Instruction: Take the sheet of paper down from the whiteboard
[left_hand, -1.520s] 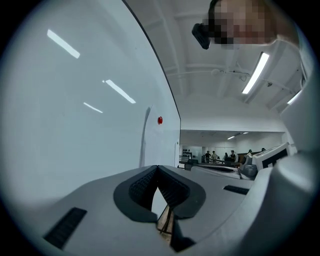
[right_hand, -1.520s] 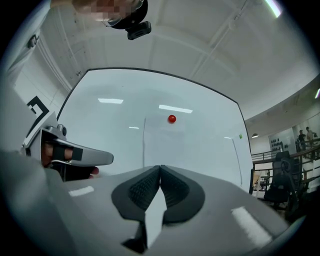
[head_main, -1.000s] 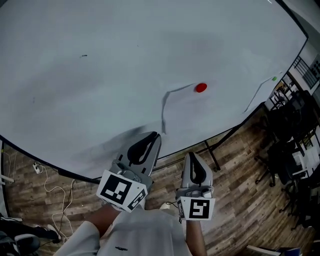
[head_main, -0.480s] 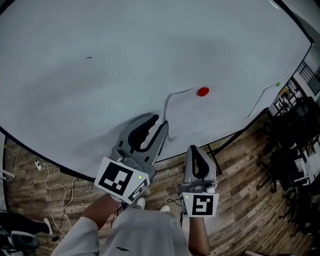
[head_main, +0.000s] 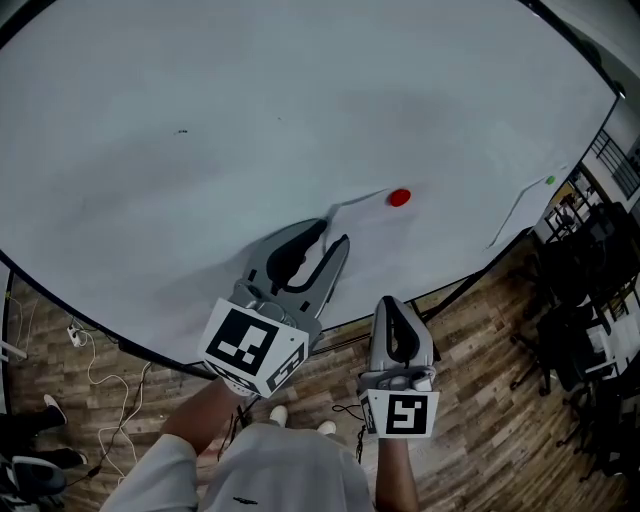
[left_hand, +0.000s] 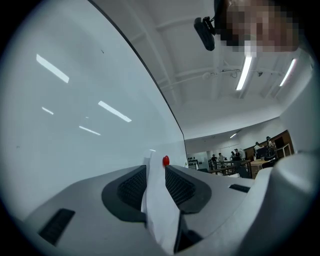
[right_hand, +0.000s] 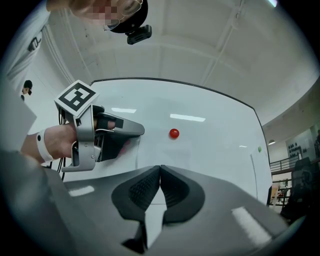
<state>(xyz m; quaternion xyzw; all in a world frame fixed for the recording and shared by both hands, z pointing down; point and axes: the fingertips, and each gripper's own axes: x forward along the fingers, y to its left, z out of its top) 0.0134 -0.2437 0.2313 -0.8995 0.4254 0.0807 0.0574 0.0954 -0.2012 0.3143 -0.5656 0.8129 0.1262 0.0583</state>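
1. Right gripper (head_main: 392, 304): nearest item. The jaws are pressed together with nothing between them, and the tips stop short of the whiteboard (head_main: 200, 120).
2. Left gripper (head_main: 333, 235): ahead and left of the right one, at the board. Its jaws are clamped on the sheet of paper (left_hand: 159, 197). Only its own view shows the sheet standing edge-on between the pads.
3. Sheet of paper: the right gripper view alone gives it face-on, lying against the board just beyond that gripper's tips. Its left edge runs upright beside the left gripper. The head view gives only the top edge, a slanting line from the left gripper's tips to the magnet. The long axis cannot be told.
4. Red magnet (head_main: 399, 198): on the sheet's top edge, beyond and right of the left gripper.
5. Green magnet (head_main: 549, 181): on the board, well to the right of both grippers.
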